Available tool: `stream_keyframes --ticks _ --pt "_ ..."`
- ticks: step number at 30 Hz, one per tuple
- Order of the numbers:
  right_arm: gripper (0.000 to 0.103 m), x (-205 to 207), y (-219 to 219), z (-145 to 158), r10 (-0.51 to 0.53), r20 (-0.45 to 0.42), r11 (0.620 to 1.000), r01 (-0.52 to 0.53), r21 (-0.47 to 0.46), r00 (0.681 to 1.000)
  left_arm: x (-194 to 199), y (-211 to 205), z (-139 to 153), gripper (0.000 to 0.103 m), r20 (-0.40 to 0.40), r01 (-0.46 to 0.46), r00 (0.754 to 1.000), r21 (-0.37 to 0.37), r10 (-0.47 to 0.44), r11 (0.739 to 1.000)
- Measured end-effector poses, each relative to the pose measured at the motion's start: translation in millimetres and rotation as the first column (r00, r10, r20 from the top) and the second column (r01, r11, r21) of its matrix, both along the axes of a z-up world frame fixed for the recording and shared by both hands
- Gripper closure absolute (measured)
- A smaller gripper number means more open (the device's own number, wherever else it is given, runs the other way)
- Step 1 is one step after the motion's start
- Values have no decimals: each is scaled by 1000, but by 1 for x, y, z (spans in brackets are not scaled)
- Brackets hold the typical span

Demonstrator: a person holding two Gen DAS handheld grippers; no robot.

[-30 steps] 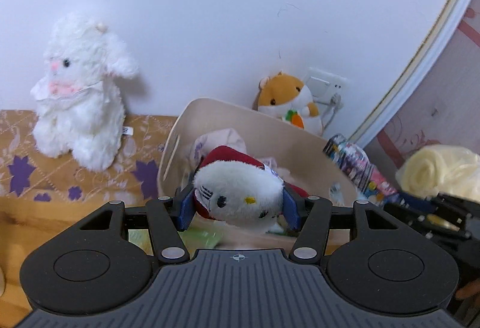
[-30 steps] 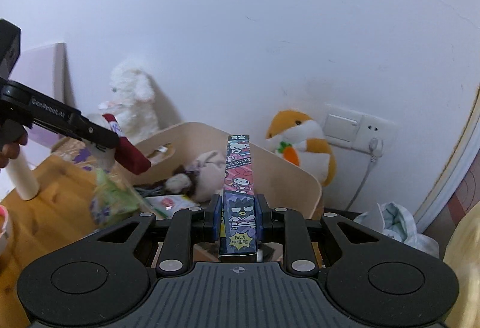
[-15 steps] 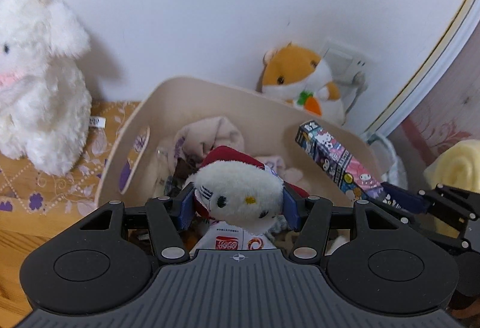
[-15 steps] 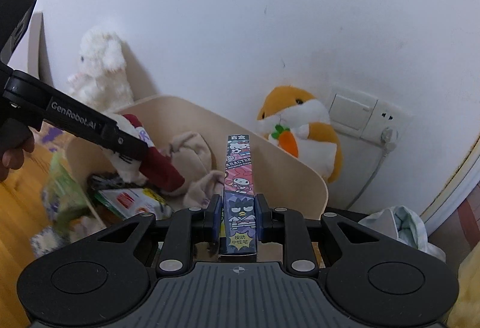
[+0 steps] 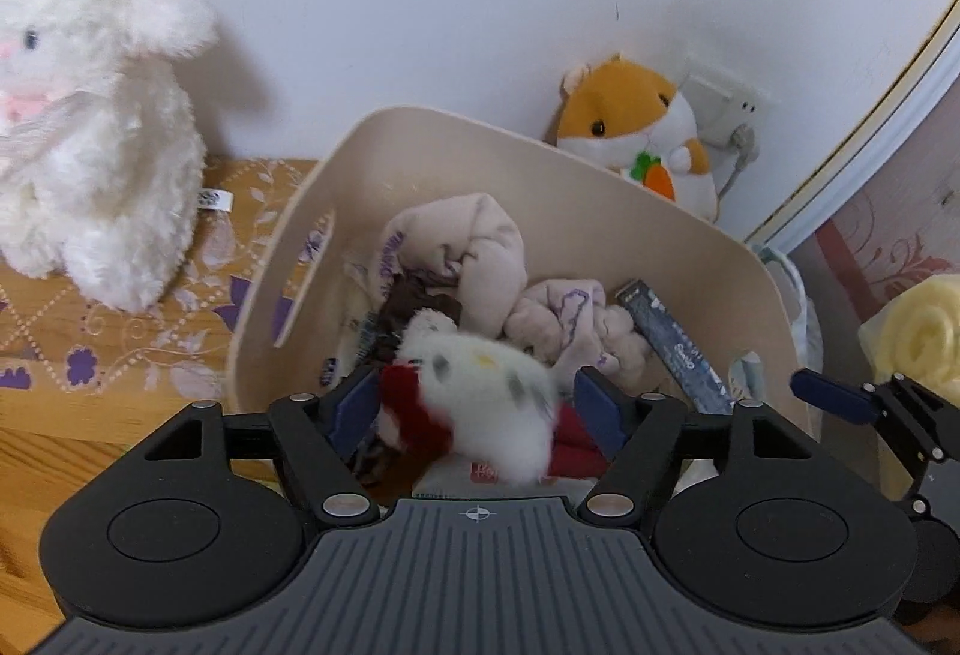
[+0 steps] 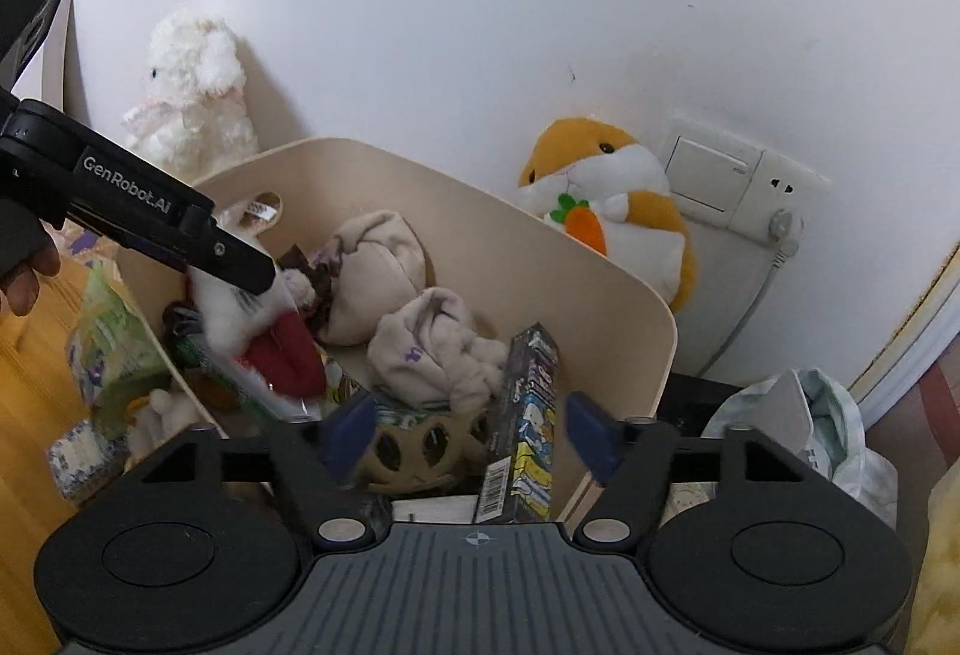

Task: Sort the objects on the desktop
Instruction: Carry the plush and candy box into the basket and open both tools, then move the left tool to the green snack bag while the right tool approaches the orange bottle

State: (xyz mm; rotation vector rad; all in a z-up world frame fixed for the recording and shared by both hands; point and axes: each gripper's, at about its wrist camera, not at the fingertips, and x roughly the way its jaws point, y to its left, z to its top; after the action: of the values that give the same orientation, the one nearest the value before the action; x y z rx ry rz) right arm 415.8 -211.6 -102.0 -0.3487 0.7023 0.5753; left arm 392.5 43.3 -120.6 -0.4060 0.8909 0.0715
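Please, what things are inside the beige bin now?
Inside the beige bin lie crumpled pinkish cloths, the white plush with red hat, and the cartoon-printed box leaning on the wall. Packets lie underneath, mostly covered; the bottom is hidden.

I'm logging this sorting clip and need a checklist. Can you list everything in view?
bin: 1, beige, against the wall
cat plush: 1, white and red, dropping into the bin
character box: 1, dark printed, inside the bin at right
cloth bundles: 2, pale pink, in the bin
rabbit plush: 1, white, left of the bin
hamster plush: 1, orange and white, behind the bin
left gripper: open
right gripper: open
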Motion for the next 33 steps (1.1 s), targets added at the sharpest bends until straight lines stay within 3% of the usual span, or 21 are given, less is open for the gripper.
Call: stream_keyframes --ticks 3,11,18,22,26,33 --pt "7 -10 -2 6 -12 -3 999 12 40 1000 -15 7 9 24 46 2 999 -1 -2 1000" --pt "0 -50 -3 12 -34 6 986 33 161 999 -59 32 32 23 116 -13 993 51 7 999" --pt "0 -95 4 1 60 48 986 -66 155 997 -97 53 16 23 42 16 999 61 -19 998" --pt "0 -111 11 -18 84 -7 989 -82 124 996 -110 55 1 23 -6 48 999 81 -48 996" --pt "0 -119 14 -36 67 -67 993 -60 103 995 -117 49 -11 23 -42 95 995 145 -90 985" --pt "0 -115 16 -58 41 -134 997 -31 74 990 -109 33 -29 23 -75 168 985 194 -156 967"
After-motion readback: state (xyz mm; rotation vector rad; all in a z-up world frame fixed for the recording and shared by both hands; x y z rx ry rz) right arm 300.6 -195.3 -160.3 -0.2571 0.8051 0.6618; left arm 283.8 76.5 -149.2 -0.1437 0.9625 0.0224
